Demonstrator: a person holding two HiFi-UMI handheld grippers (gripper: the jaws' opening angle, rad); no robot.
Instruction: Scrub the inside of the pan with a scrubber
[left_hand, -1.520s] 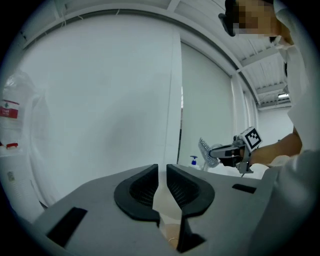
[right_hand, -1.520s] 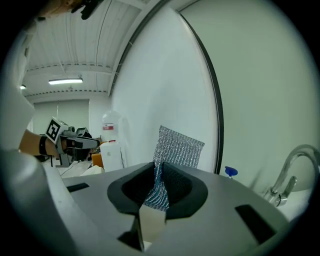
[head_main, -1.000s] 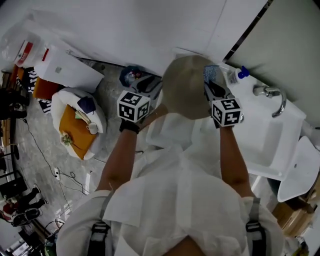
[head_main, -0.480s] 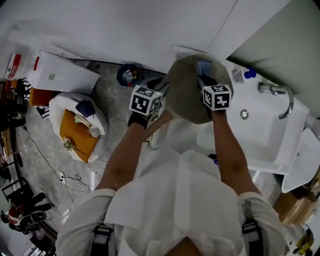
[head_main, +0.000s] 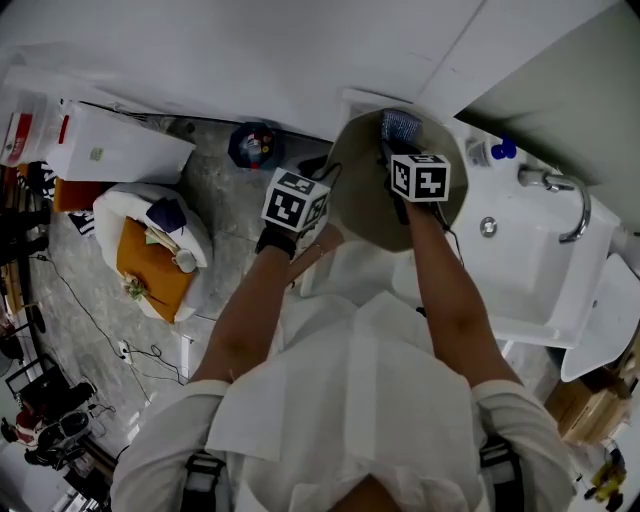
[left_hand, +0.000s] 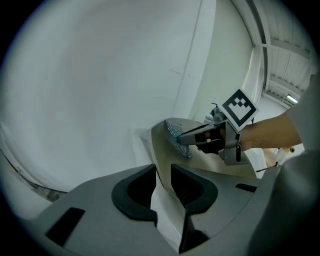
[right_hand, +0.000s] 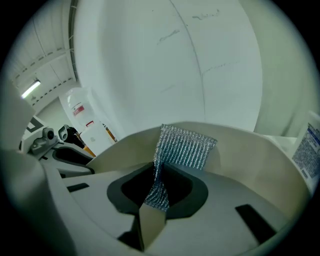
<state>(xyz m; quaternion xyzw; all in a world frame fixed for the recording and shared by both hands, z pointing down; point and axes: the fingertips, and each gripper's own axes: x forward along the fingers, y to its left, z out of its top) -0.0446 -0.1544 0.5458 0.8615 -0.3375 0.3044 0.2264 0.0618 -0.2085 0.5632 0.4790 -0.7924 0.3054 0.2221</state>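
Observation:
A beige pan (head_main: 365, 195) is held tilted over the near corner of the sink. My left gripper (head_main: 325, 177) is at the pan's left edge. In the left gripper view the pan's (left_hand: 210, 165) thin rim stands between the jaws, which have just been closing, and the pads press on it. My right gripper (head_main: 390, 150) is shut on a blue-silver mesh scrubber (head_main: 400, 125). The scrubber (right_hand: 185, 145) lies against the pan's inner wall (right_hand: 250, 165) near the far rim. The left gripper view also shows the scrubber (left_hand: 175, 136) on the pan.
A white sink (head_main: 530, 275) with a faucet (head_main: 572, 205) lies to the right, and a blue-capped bottle (head_main: 490, 150) stands at its back edge. On the floor to the left are a white box (head_main: 120, 145), a dark bowl (head_main: 255, 145) and a white basket with an orange bag (head_main: 150, 262).
My right gripper has carried the scrubber to the left and further into the pan. The left gripper has shifted a little to the right, up against the pan's rim.

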